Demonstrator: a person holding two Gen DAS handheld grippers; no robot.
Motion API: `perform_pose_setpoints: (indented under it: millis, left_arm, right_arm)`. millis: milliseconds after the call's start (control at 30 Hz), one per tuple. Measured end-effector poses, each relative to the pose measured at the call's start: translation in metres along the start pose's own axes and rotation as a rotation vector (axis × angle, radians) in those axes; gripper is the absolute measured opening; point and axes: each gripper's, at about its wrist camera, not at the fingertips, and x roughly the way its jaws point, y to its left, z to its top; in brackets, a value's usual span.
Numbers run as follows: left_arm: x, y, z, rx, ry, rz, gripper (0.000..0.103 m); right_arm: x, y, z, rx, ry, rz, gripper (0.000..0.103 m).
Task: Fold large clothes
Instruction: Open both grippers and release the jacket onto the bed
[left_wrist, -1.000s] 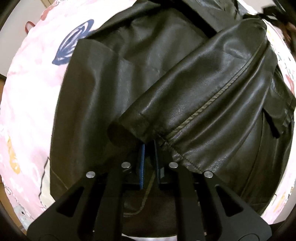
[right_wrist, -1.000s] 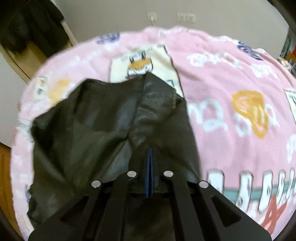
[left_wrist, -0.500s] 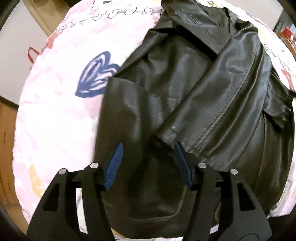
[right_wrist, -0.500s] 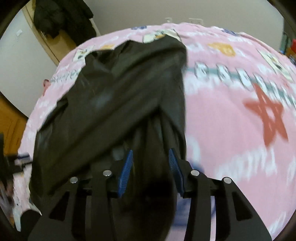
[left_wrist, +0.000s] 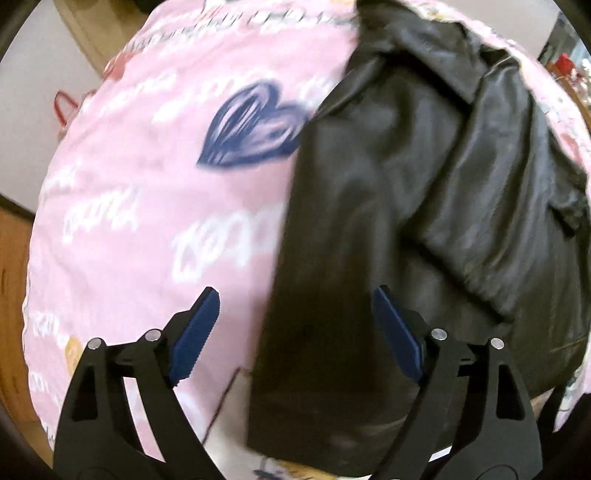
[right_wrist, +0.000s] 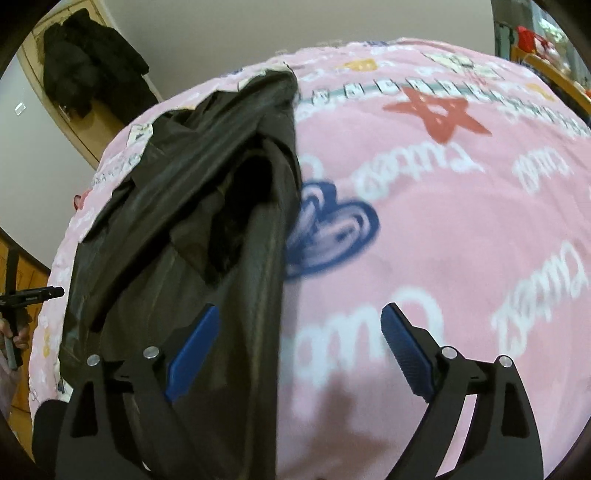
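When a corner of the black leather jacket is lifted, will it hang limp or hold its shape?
The leather jacket would probably drape heavily, since its folded sleeve lies in soft creases. Its glossy surface may slip in the tongs.

A dark leather jacket lies partly folded on a pink printed bedspread, its surface glossy and creased. One sleeve is laid diagonally across the body, the stitched cuff pointing toward the lower hem. The collar sits at the far end, turned open. Seen from the other side, the jacket is heaped in soft ridges, one long folded edge running beside a blue heart print.
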Motion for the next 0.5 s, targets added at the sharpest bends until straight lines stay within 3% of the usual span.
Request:
perform_pose_setpoints:
  millis: [167,267,367,500]
  left_arm:
    - [0.014,0.017,-0.031,0.002,-0.004,-0.006,0.083]
    - [0.024,0.024,-0.049,-0.040,0.013,-0.080,0.083]
    - [0.030,0.030,-0.058,-0.089,0.034,-0.124,0.083]
    - [0.029,0.025,-0.060,-0.072,0.036,-0.133,0.083]
  right_arm:
    - [0.001,-0.012,-0.030,0.084,0.048,0.027,0.088]
    - [0.001,-0.011,-0.042,0.116,0.068,0.059,0.088]
    - [0.004,-0.003,-0.052,0.121,0.104,0.123,0.089]
    - [0.011,0.012,-0.061,0.075,0.166,0.210,0.089]
